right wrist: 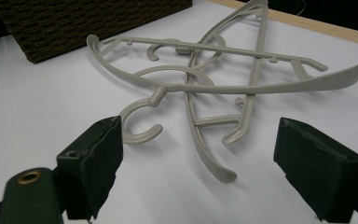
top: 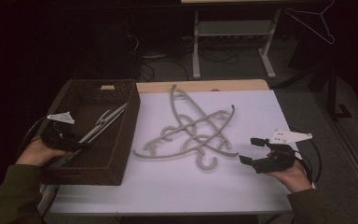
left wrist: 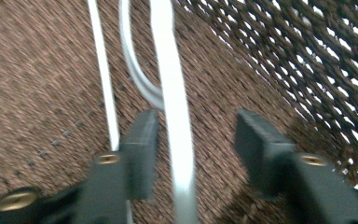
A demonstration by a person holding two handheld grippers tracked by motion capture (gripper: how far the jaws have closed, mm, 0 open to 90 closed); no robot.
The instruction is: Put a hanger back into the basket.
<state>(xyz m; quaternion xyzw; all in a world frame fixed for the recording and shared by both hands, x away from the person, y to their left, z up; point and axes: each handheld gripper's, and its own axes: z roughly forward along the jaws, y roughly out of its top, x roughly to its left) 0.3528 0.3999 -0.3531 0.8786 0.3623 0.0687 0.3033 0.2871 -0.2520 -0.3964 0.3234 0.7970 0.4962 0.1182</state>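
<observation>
1. The hanger in hand (top: 103,122) lies inside the brown woven basket (top: 123,140) at the left of the table, its long bar running from the near left toward the far right wall. In the left gripper view the pale bar (left wrist: 176,116) passes between the jaws, close to the left one, with a gap on the other side.
2. Your left gripper (top: 77,145) stands spread around that bar, not clamped on it (a release, by the look of it). Lift straight up and back so neither jaw catches the bar or the thin wire beside it (left wrist: 103,74).
3. Mind the basket's mesh wall (left wrist: 317,60) just to the right of the jaws; keep clear of it as you come out.
4. The pile of grey hangers (top: 193,130) lies tangled on the white tabletop (top: 168,186), right of the basket and in the middle of the table.
5. Your right gripper (top: 252,150) hovers wide open at the near right, empty, facing the pile. The nearest hook (right wrist: 137,123) is free of the others on its near side; I'd take the neck just above it and pull toward you, slowly, since the bars cross over one another.
</observation>
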